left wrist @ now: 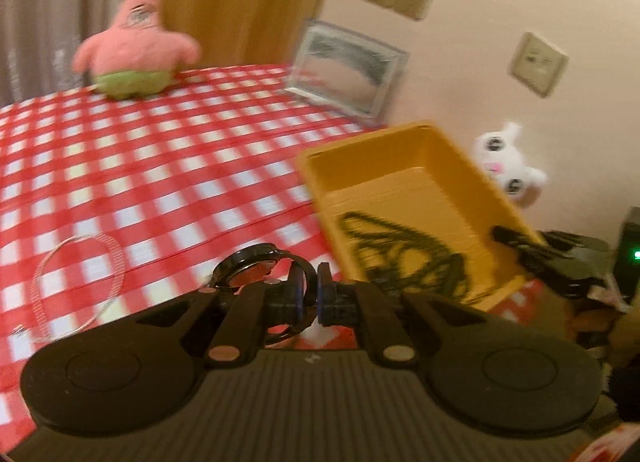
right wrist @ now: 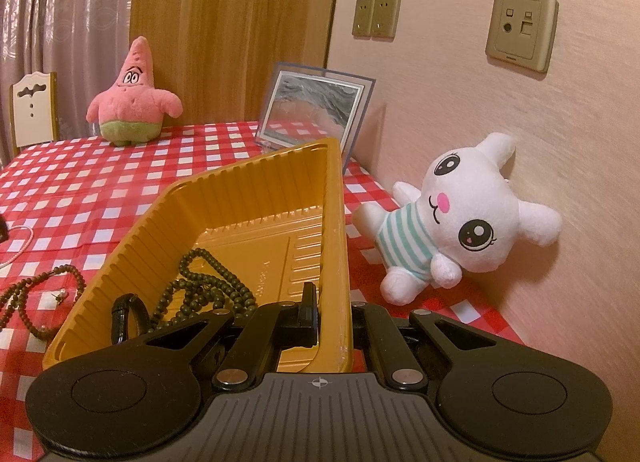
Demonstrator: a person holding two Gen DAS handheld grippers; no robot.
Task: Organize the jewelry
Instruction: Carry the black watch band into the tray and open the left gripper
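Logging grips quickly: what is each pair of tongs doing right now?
Left tongs: closed on a black watch.
Right tongs: closed on the yellow tray wall.

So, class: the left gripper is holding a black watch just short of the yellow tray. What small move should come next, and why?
Probably carry the black watch across over the yellow tray before letting go. The left gripper is shut on its strap above the checked cloth, the tray lies just beyond, and the right gripper clamps the tray's wall, steadying it. Dark beads already lie inside.
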